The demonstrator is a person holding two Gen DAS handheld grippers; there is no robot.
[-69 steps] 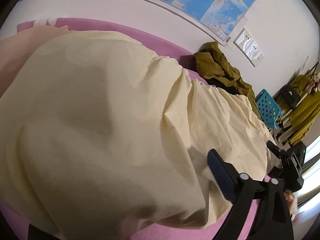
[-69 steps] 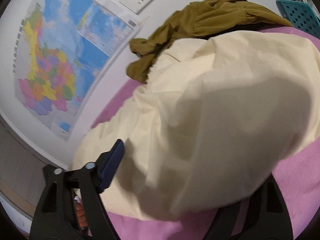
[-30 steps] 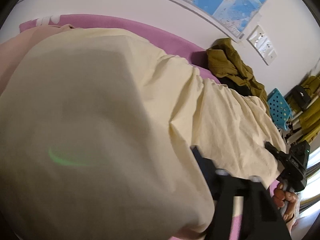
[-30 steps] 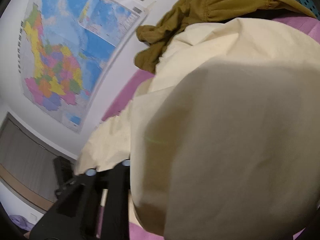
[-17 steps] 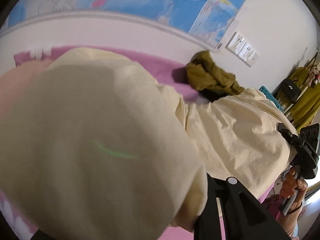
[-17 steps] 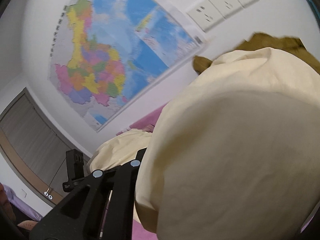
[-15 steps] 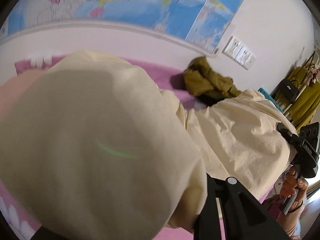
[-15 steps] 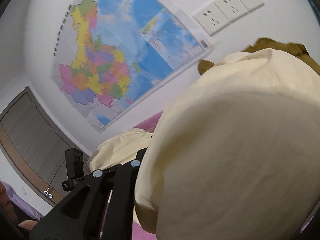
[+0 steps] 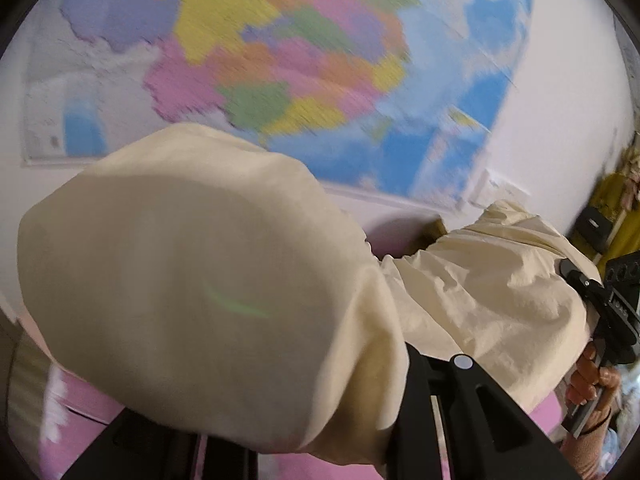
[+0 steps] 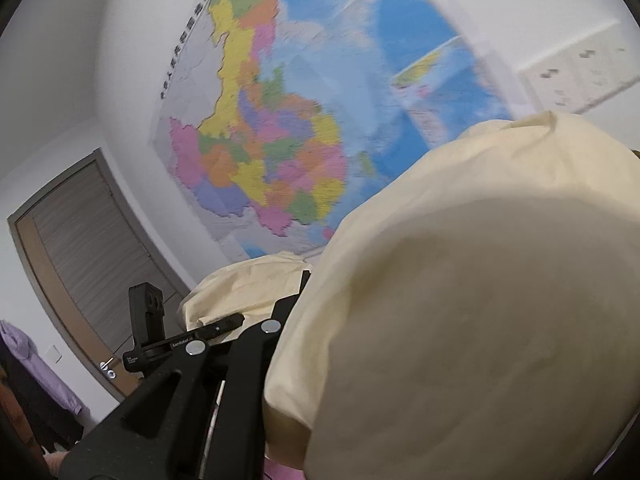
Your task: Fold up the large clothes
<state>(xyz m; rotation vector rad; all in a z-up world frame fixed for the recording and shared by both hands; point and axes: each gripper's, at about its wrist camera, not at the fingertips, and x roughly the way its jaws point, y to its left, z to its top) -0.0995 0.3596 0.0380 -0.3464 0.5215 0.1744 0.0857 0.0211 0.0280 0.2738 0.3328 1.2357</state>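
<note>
Below the colourful wall map, both grippers clamp the pale-yellow cotton garment: left gripper, right gripper. Uneven lifting could bunch the fabric or pull it free.

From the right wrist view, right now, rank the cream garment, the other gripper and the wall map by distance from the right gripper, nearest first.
1. The cream garment, draped over the right gripper, lower right.
2. The left gripper, lower left, partly behind the right gripper's frame.
3. The wall map, on the wall behind, upper centre.
</note>
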